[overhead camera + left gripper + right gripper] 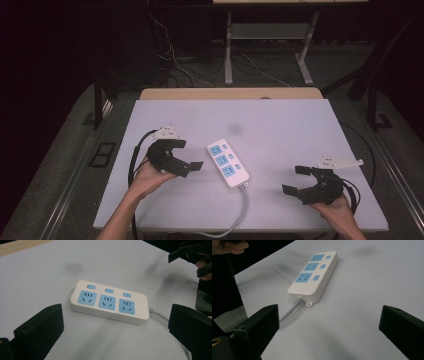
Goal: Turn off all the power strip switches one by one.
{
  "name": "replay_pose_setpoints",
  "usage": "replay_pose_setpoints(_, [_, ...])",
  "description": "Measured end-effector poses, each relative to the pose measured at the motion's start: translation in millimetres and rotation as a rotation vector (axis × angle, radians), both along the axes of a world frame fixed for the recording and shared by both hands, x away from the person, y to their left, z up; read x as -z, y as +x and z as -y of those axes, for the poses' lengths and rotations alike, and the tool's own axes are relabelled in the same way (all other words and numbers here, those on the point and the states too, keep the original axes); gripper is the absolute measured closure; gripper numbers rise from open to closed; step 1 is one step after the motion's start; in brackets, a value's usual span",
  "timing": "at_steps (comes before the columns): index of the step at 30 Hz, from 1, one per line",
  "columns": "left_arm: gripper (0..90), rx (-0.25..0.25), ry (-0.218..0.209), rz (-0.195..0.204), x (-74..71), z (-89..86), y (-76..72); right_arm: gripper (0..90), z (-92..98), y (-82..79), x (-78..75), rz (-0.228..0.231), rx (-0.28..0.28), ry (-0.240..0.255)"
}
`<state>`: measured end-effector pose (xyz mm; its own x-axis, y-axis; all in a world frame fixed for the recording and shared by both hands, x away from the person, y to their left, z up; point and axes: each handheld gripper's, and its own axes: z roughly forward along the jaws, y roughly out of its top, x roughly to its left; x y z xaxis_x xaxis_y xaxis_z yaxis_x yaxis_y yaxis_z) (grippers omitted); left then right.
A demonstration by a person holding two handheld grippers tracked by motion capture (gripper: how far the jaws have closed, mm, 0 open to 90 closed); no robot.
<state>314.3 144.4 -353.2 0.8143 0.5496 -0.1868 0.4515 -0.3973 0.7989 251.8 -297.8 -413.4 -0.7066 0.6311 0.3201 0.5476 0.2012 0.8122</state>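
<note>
Both hand-held grippers, left and right, gape empty, flanking the power strip mid-table.

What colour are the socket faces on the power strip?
Light blue, set in the white power strip; the left gripper view shows this best.

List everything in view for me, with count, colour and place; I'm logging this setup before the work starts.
power strip: one, white with three blue sockets and three blue switches, middle of the table, between the two claws, touched by neither
cord: one, light grey, runs from the strip's near end toward the table's near edge
table: one, pale grey-white top with a wooden strip along its far edge
stand legs: two, light grey, on the floor beyond the table
floor cables: several, white and dark, behind the table
left claw: one, black, open, left of the strip, held in the left hand
right claw: one, black, open, right of the strip, held in the right hand
</note>
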Motion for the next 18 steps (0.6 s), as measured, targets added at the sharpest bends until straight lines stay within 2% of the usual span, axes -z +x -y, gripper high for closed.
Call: replay_pose_setpoints(18, [0.0,0.077,0.069,-0.004,-7.1,30.1,17.9,2.7,0.1,-0.3,0.0,0.004,0.0,-0.004])
